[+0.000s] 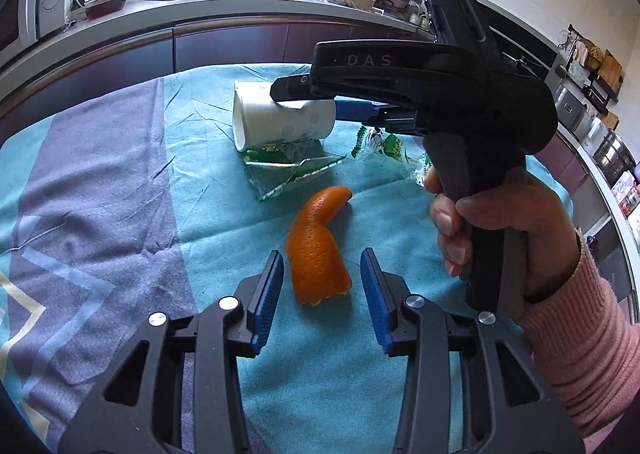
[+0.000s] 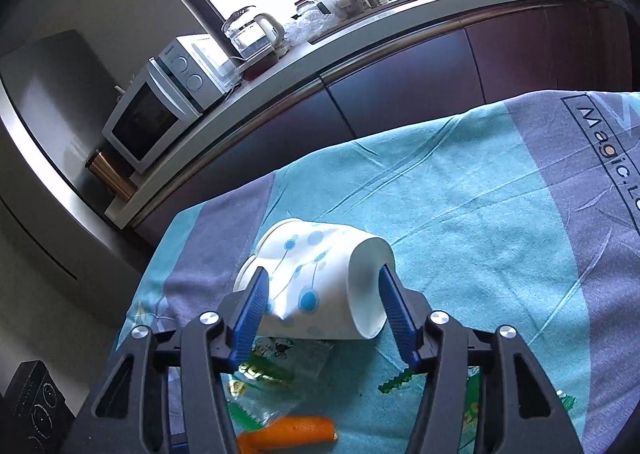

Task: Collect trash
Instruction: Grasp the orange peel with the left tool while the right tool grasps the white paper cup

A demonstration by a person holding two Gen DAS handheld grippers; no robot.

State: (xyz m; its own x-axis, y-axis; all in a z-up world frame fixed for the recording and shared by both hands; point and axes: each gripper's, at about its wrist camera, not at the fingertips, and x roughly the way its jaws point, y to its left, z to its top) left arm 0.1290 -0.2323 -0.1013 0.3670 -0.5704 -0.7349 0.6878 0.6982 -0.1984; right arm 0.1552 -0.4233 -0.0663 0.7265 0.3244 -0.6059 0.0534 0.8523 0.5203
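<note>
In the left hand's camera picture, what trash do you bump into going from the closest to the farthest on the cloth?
Left gripper → orange peel → clear green wrapper → crushed paper cup, which the right gripper is reaching around.

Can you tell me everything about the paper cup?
The paper cup is white with blue dots and thin stems. It lies on its side on the blue cloth, dented in its wall, partly resting on a clear wrapper. The right gripper has a finger at each side of it.
</note>
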